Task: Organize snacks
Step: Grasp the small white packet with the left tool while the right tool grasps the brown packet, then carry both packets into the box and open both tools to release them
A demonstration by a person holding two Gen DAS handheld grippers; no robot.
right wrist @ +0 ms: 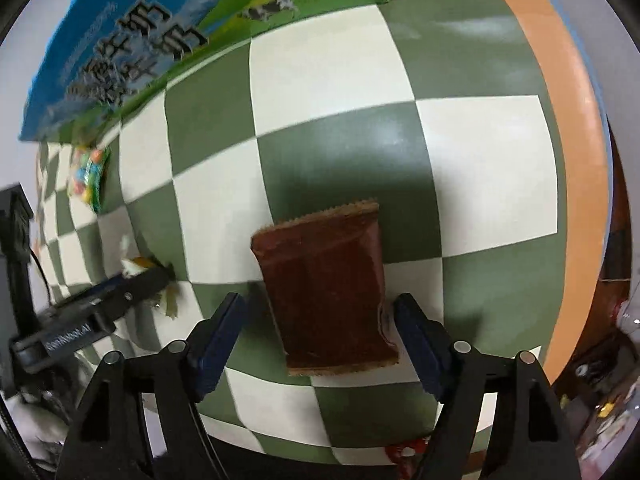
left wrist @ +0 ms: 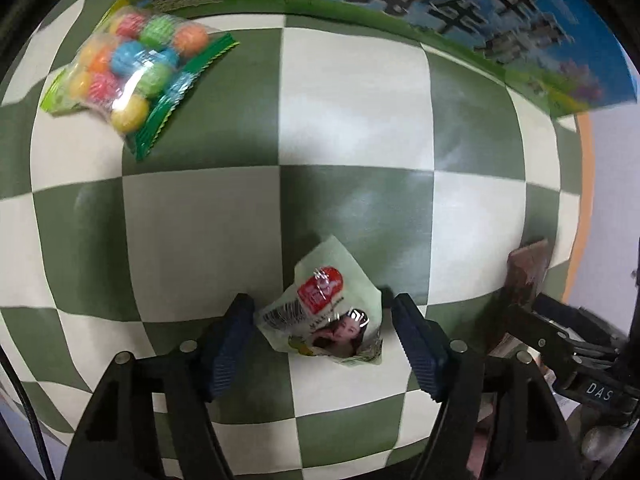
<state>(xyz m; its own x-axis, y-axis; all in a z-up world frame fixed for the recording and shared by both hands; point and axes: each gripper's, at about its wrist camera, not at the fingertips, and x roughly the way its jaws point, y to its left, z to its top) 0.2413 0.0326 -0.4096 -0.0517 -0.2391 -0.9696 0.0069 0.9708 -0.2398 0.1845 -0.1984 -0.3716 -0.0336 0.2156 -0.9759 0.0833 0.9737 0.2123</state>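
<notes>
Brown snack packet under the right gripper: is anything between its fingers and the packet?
Nothing visible. The brown snack packet lies flat on the checkered tablecloth, between the right gripper's open fingers, with bare cloth on either side.

Tablecloth (left wrist: 352, 112): green & cream-white checks, w/ an orange rim round the edge. Bag of candy balls (left wrist: 132, 68): clear plastic w/ green zigzag-cut ends; balls inside pink, green, orange, blue, yellow. Small snack packet (left wrist: 324, 312): pale green, red label, black barcode stripes, printed portrait. Flat packet (right wrist: 326, 288): plain dark reddish-brown, tan serrated ends. Big carton (right wrist: 120, 48): blue sky & green meadow print, black-&-white cows, dark lettering. Gripper pads (left wrist: 228, 344): dark blue on black frames.
</notes>
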